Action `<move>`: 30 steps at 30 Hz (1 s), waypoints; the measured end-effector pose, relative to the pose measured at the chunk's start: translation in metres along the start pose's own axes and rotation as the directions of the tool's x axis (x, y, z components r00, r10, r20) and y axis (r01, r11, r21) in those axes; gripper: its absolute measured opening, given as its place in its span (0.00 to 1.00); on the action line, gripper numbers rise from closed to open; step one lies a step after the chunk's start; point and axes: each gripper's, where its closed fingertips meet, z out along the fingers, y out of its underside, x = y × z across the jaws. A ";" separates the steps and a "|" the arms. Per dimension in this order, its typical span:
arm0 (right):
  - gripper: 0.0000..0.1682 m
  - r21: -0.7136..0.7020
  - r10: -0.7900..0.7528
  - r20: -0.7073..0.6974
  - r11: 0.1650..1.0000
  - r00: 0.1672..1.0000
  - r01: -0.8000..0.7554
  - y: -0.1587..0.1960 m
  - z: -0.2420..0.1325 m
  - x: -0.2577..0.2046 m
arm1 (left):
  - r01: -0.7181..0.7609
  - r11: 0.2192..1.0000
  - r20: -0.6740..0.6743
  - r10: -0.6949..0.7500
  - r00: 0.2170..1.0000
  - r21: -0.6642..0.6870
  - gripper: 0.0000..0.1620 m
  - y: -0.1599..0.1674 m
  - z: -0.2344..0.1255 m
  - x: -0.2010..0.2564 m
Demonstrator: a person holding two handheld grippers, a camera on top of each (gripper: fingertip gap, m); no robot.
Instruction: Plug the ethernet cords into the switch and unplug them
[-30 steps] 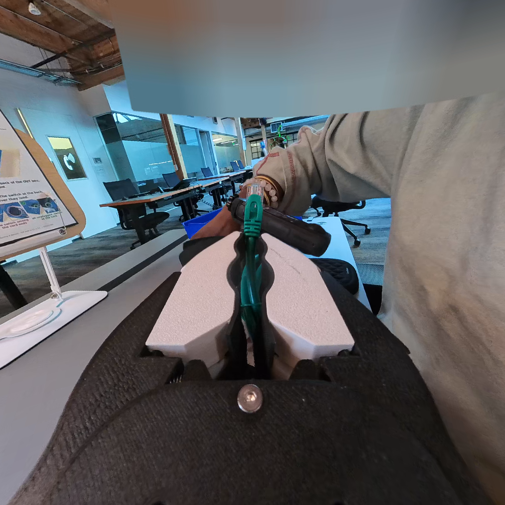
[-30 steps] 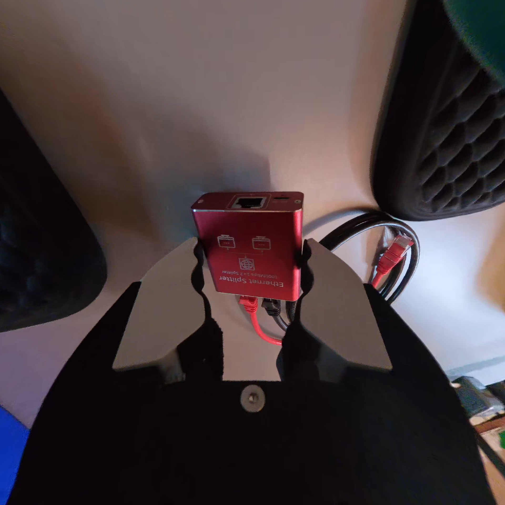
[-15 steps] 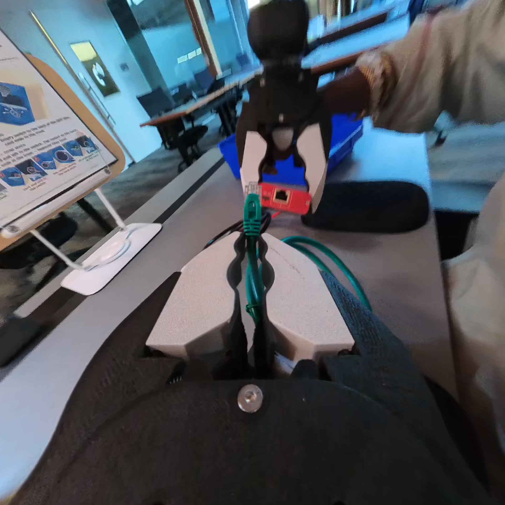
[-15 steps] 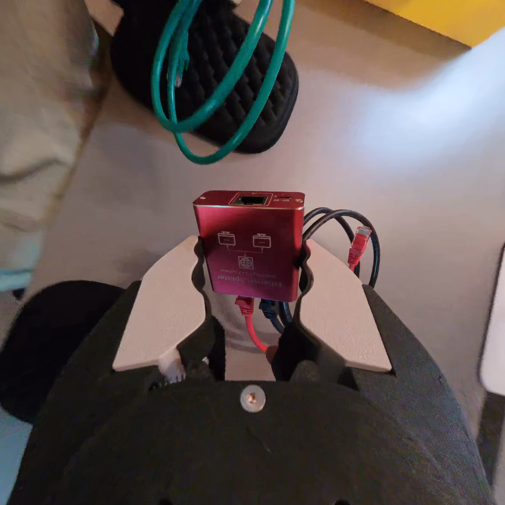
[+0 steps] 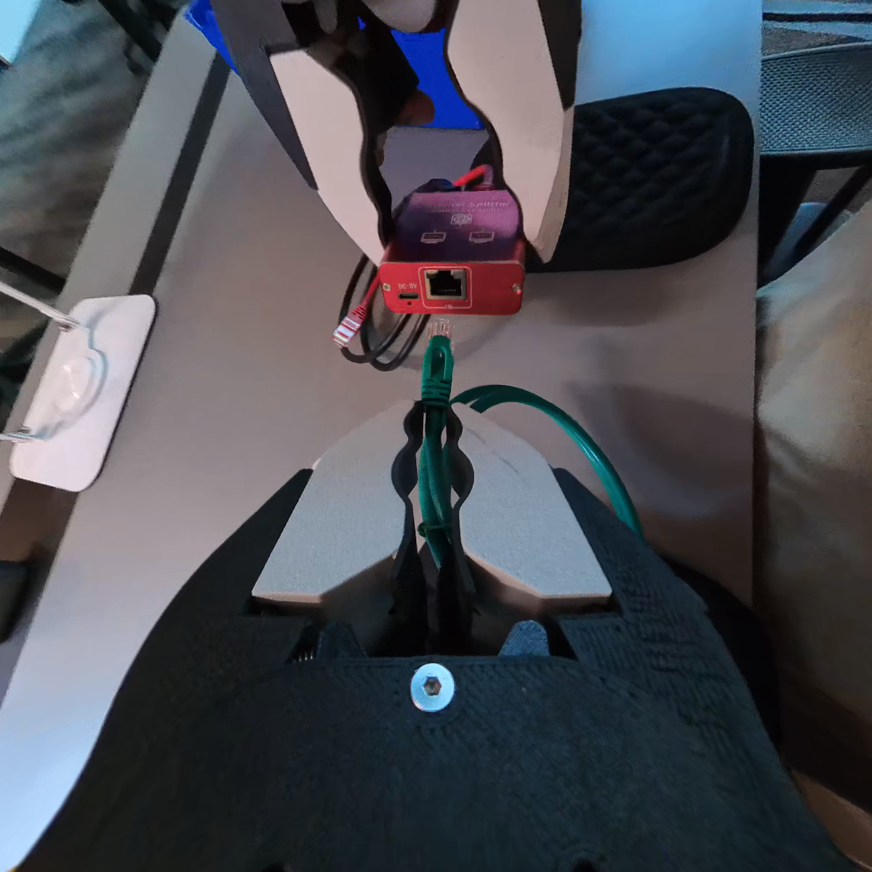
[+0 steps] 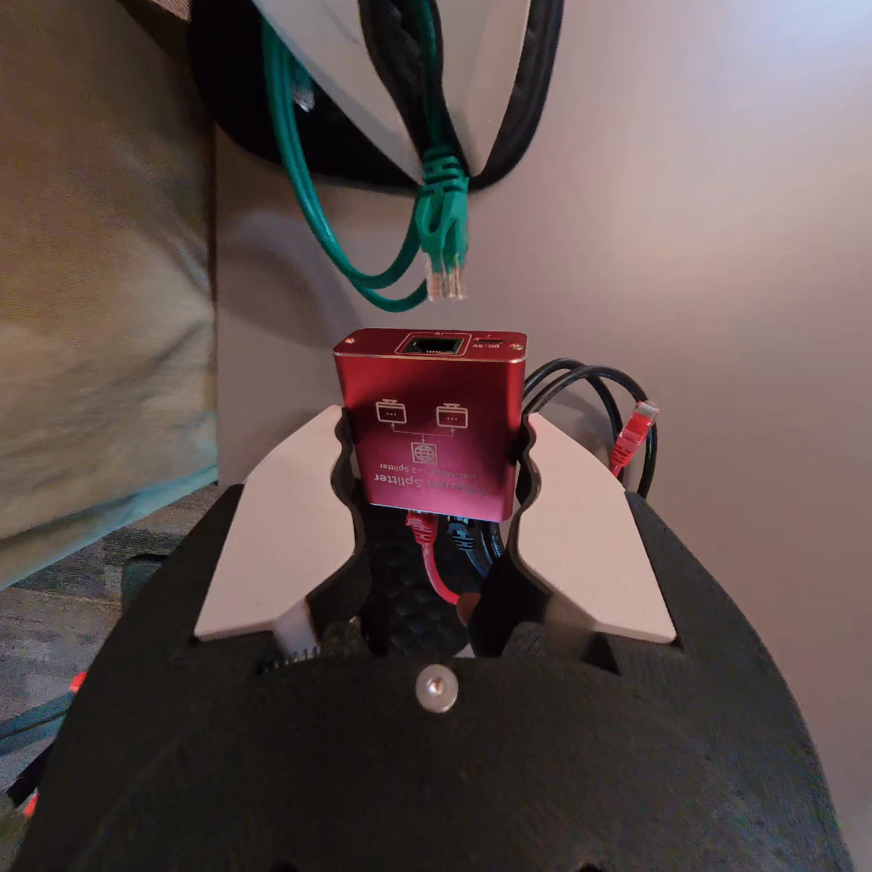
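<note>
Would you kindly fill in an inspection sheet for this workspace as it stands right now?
Surface: pale grey table, bare around the work.
Job's things: red switch held off the table, front port empty; green ethernet cord plug just short of that port.
Clutter: black padded rest; white stand base; blue bin.
Grippers: left gripper shut on the green cord; right gripper shut on the switch's sides.
Cables: red cord and black cord plugged into the switch's rear; loose red plug hangs free.
Surroundings: person's beige sleeve.
</note>
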 end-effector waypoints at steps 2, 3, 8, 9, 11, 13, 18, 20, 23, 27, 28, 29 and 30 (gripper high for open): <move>0.41 -0.033 0.003 -0.024 0.999 1.000 -0.003 0.004 0.003 0.004 | 0.026 0.999 -0.019 -0.026 0.999 -0.031 0.05 0.002 0.006 0.001; 0.41 -0.046 0.009 -0.027 0.999 1.000 -0.010 0.005 0.005 0.005 | 0.034 0.998 -0.024 -0.035 0.999 -0.053 0.05 0.004 0.008 0.002; 0.41 -0.124 0.018 -0.042 0.992 0.999 -0.023 0.011 0.016 0.010 | 0.078 0.992 -0.067 -0.085 0.994 -0.100 0.05 0.012 0.020 0.008; 0.41 -0.131 0.020 -0.039 0.991 0.999 -0.025 0.012 0.019 0.010 | 0.083 0.993 -0.068 -0.089 0.994 -0.088 0.05 0.012 0.020 0.007; 0.41 -0.130 0.025 -0.022 0.991 0.999 -0.028 0.012 0.024 0.010 | 0.107 0.992 -0.065 -0.111 0.992 -0.066 0.05 0.013 0.019 0.005; 0.41 -0.126 0.029 -0.017 0.992 0.999 -0.031 0.011 0.027 0.011 | 0.108 0.992 -0.060 -0.112 0.992 -0.070 0.06 0.016 0.019 0.004; 0.41 -0.134 0.024 -0.012 0.991 1.000 -0.025 0.009 0.033 0.012 | 0.099 0.993 -0.063 -0.104 0.993 -0.071 0.06 0.018 0.024 0.007; 0.41 -0.138 0.024 -0.010 0.990 1.000 -0.025 0.009 0.034 0.012 | 0.084 0.994 -0.054 -0.087 0.995 -0.068 0.06 0.018 0.025 0.007; 0.41 -0.140 0.026 -0.009 0.990 1.000 -0.027 0.009 0.035 0.012 | 0.048 0.997 -0.029 -0.050 0.998 -0.063 0.06 0.019 0.026 0.006; 0.41 -0.128 0.020 -0.009 0.992 1.000 -0.021 0.008 0.037 0.011 | 0.019 0.998 -0.006 -0.019 1.000 -0.055 0.06 0.019 0.029 0.006; 0.41 -0.121 0.015 -0.012 0.993 1.000 -0.016 0.007 0.038 0.011 | 0.019 0.999 -0.005 -0.019 1.000 -0.051 0.05 0.018 0.030 0.006; 0.41 -0.112 0.004 -0.017 0.994 1.000 -0.006 0.007 0.039 0.012 | 0.015 0.999 -0.005 -0.015 1.000 -0.043 0.05 0.018 0.030 0.006; 0.41 -0.103 -0.010 -0.025 0.995 1.000 0.007 0.007 0.040 0.012 | 0.020 0.999 -0.005 -0.020 1.000 -0.028 0.05 0.018 0.031 0.006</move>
